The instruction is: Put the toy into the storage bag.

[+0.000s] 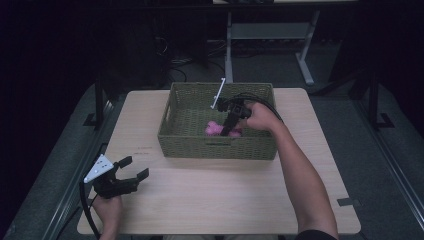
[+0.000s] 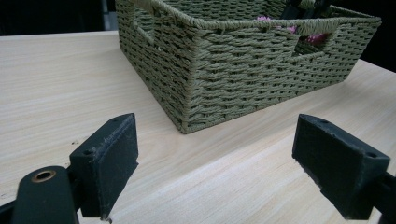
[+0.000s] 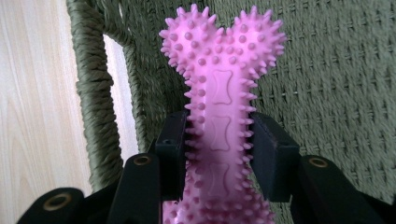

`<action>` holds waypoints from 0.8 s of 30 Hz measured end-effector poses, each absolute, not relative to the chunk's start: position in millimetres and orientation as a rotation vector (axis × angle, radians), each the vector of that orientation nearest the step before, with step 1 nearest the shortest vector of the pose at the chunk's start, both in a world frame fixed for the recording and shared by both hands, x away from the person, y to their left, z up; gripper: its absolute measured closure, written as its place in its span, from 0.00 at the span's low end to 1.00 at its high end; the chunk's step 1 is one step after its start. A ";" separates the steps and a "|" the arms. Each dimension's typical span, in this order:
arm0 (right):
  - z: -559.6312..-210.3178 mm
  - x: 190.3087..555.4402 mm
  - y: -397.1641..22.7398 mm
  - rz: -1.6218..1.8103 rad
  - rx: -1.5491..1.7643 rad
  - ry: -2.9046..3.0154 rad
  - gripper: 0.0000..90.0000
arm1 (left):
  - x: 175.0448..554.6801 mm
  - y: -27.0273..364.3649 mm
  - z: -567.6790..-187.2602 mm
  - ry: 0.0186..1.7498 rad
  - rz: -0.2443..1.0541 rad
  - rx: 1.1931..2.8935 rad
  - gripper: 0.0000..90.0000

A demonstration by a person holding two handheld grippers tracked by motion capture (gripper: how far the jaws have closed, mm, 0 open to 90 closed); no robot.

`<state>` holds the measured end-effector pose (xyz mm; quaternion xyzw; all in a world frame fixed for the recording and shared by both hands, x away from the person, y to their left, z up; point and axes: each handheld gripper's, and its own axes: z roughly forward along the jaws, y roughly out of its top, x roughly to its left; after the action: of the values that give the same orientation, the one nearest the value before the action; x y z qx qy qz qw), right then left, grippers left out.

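Note:
A pink spiky bone-shaped toy (image 3: 219, 93) is clamped by its shaft in my right gripper (image 3: 219, 147), both pads pressing on its sides. In the high view the right gripper (image 1: 231, 126) reaches down into the green woven basket (image 1: 170, 141), holding the pink toy (image 1: 214, 129) near the basket's front wall. My left gripper (image 1: 136, 169) rests near the table's front left edge, its jaws wide apart with nothing between them. Its black pads (image 2: 112, 156) frame bare wood, and the basket (image 2: 224, 70) stands beyond them.
The basket sits at the back middle of the light wooden table (image 1: 210, 200). A white tag (image 1: 218, 95) sticks up from the basket's rear rim. Dark floor and grey desk legs (image 1: 305, 65) lie beyond the table.

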<state>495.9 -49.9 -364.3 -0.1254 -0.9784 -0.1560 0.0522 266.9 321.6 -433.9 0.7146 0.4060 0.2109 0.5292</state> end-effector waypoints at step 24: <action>-385.9 501.5 -51.0 -0.456 -0.420 -2.937 0.64 | 267.7 320.6 -434.3 0.970 0.501 1.705 0.15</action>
<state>501.5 -51.0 -385.9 -0.1397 -0.9760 -0.1516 0.0700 267.7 320.6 -434.3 0.7141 0.4063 0.2100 0.5300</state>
